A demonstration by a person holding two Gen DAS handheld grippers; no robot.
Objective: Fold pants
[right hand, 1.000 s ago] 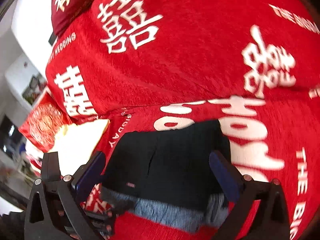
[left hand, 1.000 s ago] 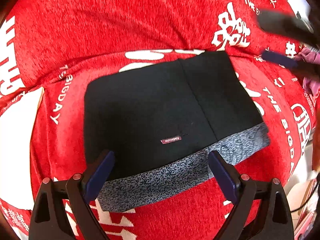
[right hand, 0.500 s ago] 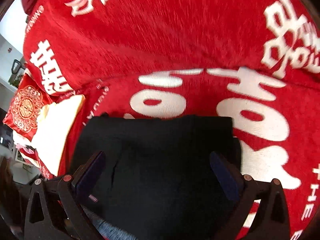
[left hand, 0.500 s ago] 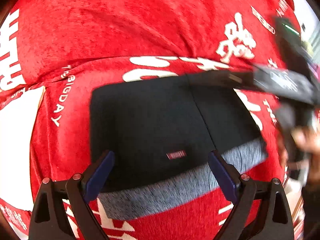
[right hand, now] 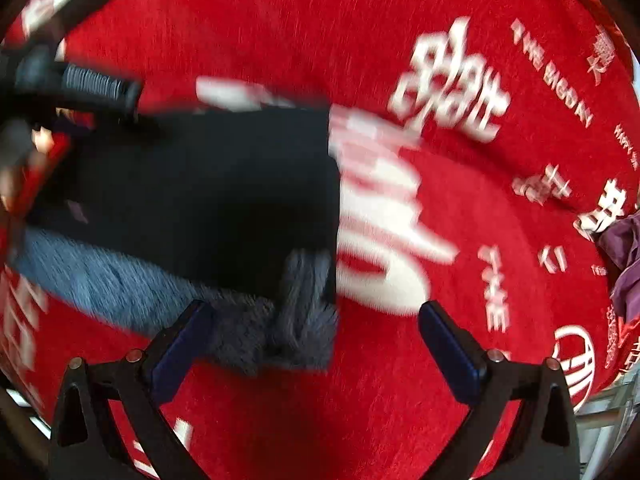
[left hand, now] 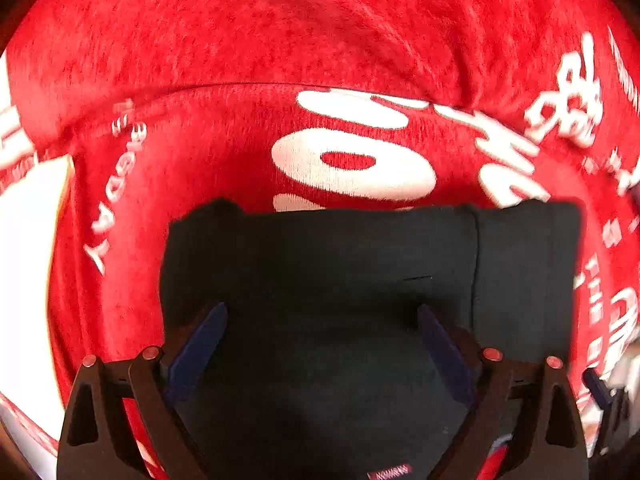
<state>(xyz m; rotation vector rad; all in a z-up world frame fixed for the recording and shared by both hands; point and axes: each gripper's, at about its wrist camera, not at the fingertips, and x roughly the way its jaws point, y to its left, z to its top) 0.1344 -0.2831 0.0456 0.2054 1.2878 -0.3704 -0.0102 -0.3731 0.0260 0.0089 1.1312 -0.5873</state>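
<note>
Left wrist view first: at the far left edge, a pale white patch, too washed out to identify. Then the red plush cloth with white printed lettering, spread as the work surface. At centre, the black folded pants, lying flat in a squarish bundle on that cloth, a small red label showing at the bottom edge. Over them, the left gripper, jaws just widened further and standing far apart, nothing pinched between the blue pads, hovering steeply above the black fabric, probably lined up to press or take the near part for another fold.

Right wrist view, blurred: at upper left, the other tool's dark body, indistinct. Then the same pants with their grey speckled knit waistband running along the near edge, its corner bunched. Further right, the right gripper, jaws spread wide and empty, straddling that bunched corner, seemingly aimed to seize it. At far right, a purple cloth near the edge.
</note>
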